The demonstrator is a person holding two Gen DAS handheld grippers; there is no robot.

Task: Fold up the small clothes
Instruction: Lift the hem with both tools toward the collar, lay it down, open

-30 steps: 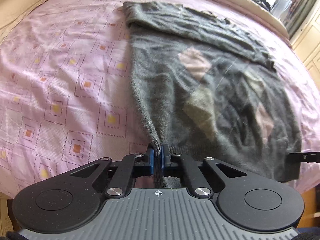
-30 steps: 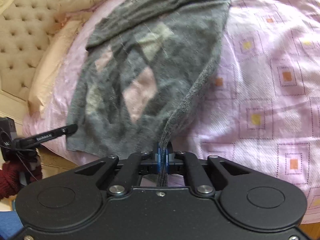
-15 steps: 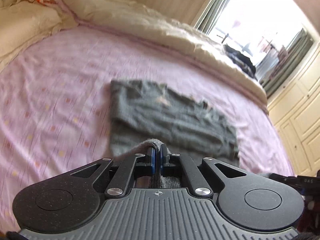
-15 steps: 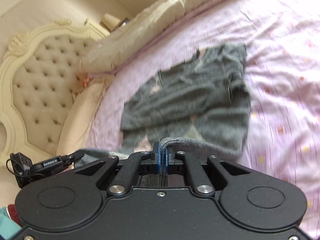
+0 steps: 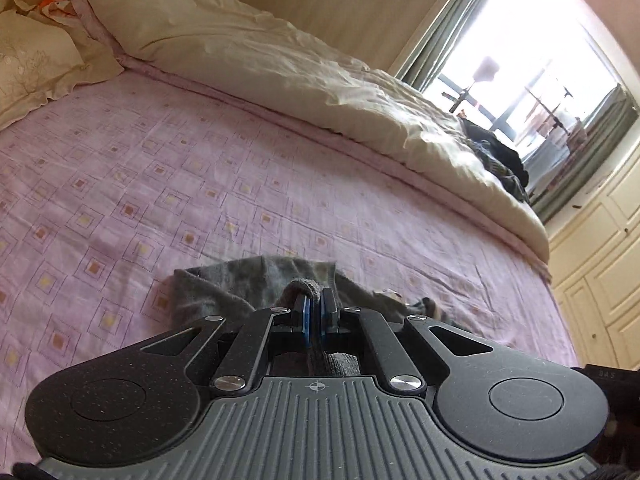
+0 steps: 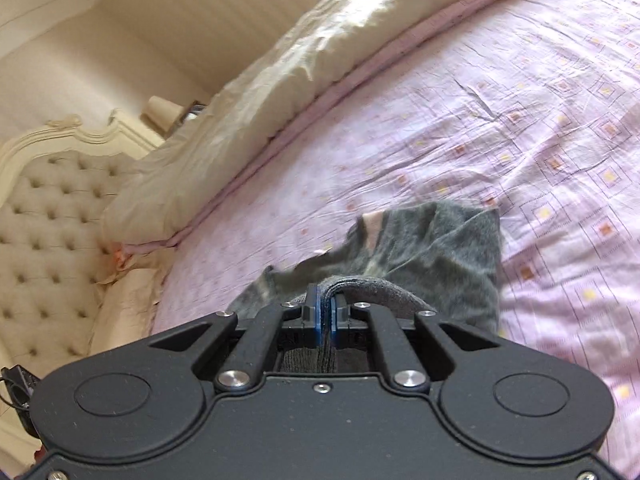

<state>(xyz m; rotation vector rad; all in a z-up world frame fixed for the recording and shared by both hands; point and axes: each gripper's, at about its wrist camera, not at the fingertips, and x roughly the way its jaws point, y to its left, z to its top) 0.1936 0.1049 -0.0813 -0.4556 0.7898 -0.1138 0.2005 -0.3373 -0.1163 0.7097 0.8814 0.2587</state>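
Both grippers pinch the grey sweater over the bed
The left gripper (image 5: 315, 307) and right gripper (image 6: 325, 307) have fingers closed on the grey sweater (image 6: 448, 240), which lies bunched on the pink bedsheet (image 5: 200, 184), near the cream duvet (image 5: 280, 64)

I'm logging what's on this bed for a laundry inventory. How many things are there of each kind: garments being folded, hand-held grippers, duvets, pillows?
Grey sweater: 1
Hand-held grippers: 2, left and right, both clamped on the sweater
Cream duvet: 1
Pillow: 1
Total: 5
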